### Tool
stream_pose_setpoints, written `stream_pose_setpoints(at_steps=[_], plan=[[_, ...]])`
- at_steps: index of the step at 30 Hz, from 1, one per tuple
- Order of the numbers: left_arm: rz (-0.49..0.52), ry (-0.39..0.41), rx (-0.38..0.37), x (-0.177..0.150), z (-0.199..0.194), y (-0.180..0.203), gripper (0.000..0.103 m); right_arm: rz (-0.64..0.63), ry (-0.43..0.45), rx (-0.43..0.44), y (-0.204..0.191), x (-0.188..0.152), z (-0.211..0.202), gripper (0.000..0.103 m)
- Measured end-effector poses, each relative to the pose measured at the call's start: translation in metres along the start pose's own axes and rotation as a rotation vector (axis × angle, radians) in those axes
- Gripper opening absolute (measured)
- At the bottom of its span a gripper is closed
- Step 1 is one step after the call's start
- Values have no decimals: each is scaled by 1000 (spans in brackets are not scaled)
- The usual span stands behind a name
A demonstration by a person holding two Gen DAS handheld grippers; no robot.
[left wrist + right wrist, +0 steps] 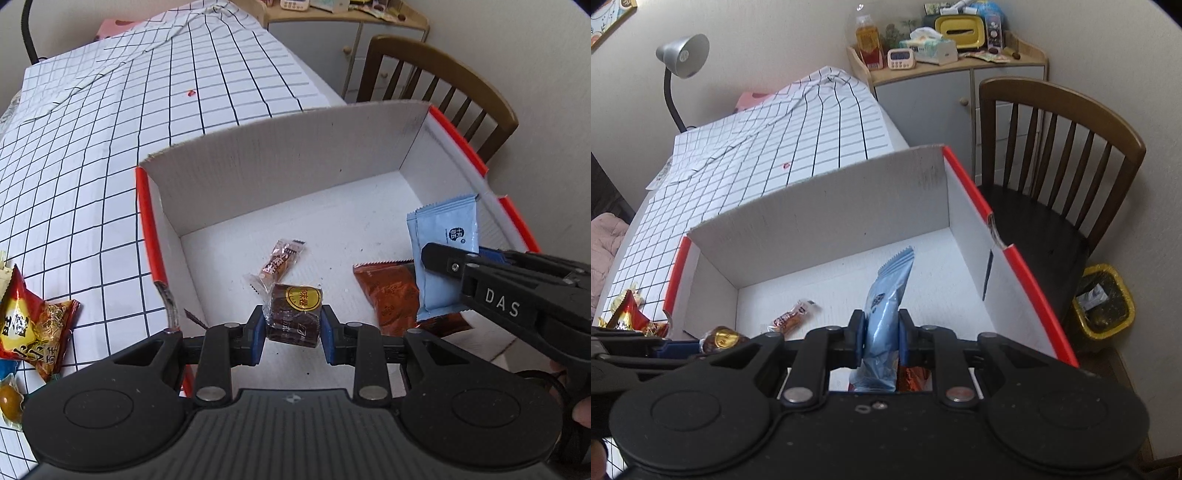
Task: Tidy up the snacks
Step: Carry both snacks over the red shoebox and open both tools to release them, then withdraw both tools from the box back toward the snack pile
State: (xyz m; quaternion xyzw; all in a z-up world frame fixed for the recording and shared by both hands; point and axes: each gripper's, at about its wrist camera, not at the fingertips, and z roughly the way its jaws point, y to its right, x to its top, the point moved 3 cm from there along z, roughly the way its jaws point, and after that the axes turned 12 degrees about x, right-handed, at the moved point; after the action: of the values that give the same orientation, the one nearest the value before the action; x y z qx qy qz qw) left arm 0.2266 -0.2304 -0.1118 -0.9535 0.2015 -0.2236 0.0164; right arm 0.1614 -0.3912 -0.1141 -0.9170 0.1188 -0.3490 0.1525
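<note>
Left hand-held gripper (293, 328) is clamped on a dark brown wrapped cake (294, 314) with a round gold label, blue pads pressing both sides. It is held above the near part of the white cardboard box (280, 173) with red-edged side walls. Cannot tell whether the cake touches the box floor.

Right hand-held gripper (881, 341) is closed on a light blue snack packet (888, 295), pinching it near its lower half; the packet stands nearly upright, serrated top end pointing to the far wall of the box (827, 210). In the left wrist view the same blue packet (443, 254) sits at the right side of the box with the right hand-held gripper (437, 258) coming in from the right.

Inside the box: a small clear-wrapped brown candy bar (279, 264) lies on the floor just beyond the cake, and an orange-red foil packet (391, 295) lies flat, partly under the blue packet. Candy bar (792, 317) also visible from the right wrist.

Box stands on the surface covered by a white grid-pattern cloth (110, 147). On the cloth left of the box, a red-and-gold snack bag (33, 317) and more wrapped snacks at the frame edge, well apart from the cake.

Background: wooden chair (1056, 155) beside the box, grey cabinet (931, 99) with clutter on top, desk lamp (683, 55), yellow bin (1102, 302) on the floor.
</note>
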Motion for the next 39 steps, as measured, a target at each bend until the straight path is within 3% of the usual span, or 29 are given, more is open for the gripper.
stream_pose_setpoints(at_steps=[12,19,21,24,39], plan=[[36,-34,18,-2,13,8,30,20,-37,-12,2,-4,4,22],[35,-16,-1,-3,2,5,30,25,-39,-12,2,-5,0,26],[26,-15,-12,-4,-2,3,35,26,-36,-9,2,-6,-3,28],[7,10,-30,-6,-10,-2,56,26,-29,-4,-1,-8,-9,35],[-18,133,-47,-18,-66,-30,56,-41,63,65,-36,-13,-63,64]])
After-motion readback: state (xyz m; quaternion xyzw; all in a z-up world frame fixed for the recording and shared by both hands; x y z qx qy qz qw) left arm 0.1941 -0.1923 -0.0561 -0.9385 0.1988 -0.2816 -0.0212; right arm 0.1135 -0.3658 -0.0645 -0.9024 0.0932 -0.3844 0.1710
